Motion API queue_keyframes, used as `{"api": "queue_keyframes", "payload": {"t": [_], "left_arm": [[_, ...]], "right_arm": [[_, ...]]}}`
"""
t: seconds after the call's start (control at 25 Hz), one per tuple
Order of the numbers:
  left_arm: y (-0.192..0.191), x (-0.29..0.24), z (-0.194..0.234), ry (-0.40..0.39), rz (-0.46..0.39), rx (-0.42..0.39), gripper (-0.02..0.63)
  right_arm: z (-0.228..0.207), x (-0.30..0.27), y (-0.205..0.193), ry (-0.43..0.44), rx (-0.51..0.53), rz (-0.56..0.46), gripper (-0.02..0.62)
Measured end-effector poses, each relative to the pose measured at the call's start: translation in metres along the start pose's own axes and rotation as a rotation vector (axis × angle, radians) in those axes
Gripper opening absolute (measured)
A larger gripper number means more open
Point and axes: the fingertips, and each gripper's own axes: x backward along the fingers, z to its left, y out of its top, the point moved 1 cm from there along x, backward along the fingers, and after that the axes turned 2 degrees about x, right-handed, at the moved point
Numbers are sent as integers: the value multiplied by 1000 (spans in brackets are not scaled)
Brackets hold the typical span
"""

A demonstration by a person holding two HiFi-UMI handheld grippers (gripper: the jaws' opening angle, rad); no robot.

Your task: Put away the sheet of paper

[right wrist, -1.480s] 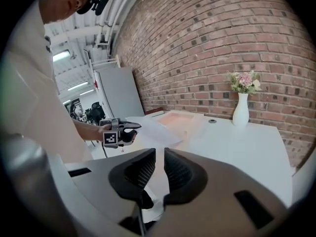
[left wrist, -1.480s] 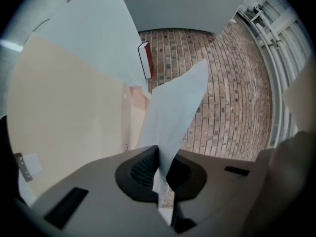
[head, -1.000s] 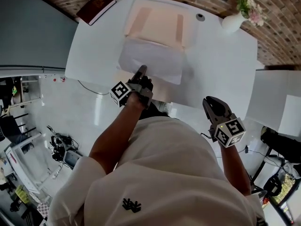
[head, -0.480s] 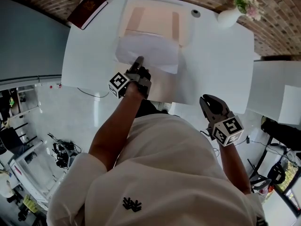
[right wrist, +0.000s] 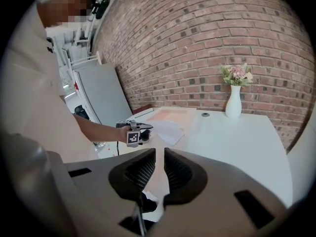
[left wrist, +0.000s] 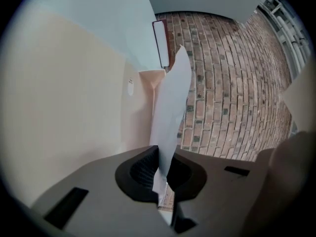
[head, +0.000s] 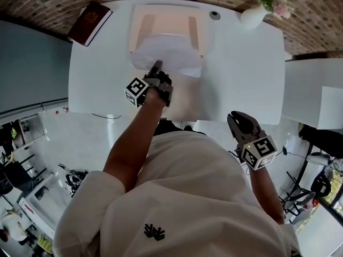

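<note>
My left gripper (head: pixel 156 67) is clamped on the near edge of the limp white sheet of paper (head: pixel 170 50), which sags over the open peach card folder (head: pixel 161 19), otherwise seemingly empty. Pushed carelessly, the sheet could buckle or miss the folder. My right gripper (head: pixel 241 123), jaws all but together, holds nothing.

Left gripper (head: pixel 157 66) extended forward, jaws clamped — right gripper (head: pixel 237 120) held back, jaws together.
</note>
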Motion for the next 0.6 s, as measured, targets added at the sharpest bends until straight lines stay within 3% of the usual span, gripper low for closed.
{"api": "queue_keyframes", "payload": {"t": [0.24,0.6], "left_arm": [[5,-26,-2,-1,-1,10,23],[18,-59,-5,12,-2,-11,23]], "right_arm": [[-3,-1,-19,-29,-38,3,77],[1,3,-7,-93,-81,-4,77]]}}
